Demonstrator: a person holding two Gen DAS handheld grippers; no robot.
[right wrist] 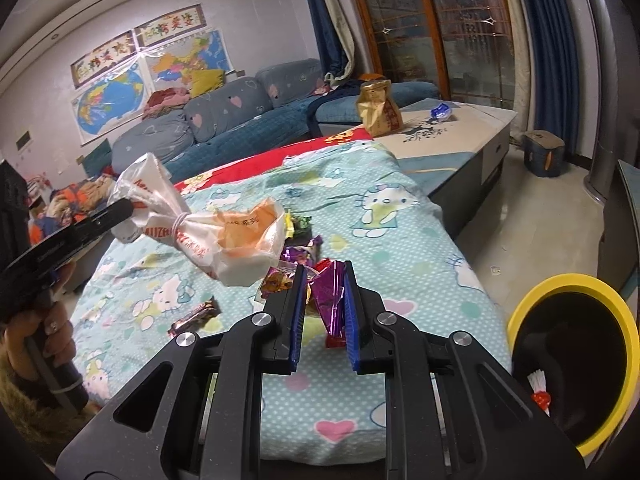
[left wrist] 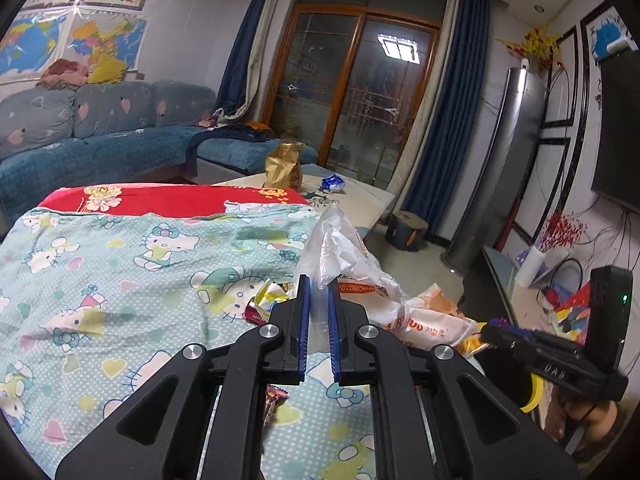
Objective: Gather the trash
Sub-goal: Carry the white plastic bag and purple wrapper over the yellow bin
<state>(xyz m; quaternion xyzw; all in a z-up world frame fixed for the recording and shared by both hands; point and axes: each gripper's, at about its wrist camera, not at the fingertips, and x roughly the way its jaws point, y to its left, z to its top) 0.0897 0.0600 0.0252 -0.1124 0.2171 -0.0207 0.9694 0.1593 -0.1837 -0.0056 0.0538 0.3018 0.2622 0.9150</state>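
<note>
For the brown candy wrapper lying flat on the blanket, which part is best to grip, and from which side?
Probably grip the brown candy wrapper across its narrow middle, coming down from above with the jaws astride its long axis: it lies flat and slim on the blanket, apart from the other trash.

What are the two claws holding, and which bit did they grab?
The left claw pinches the white plastic bag by its loose top above the knot. The right claw grips a purple foil wrapper by its middle.
</note>
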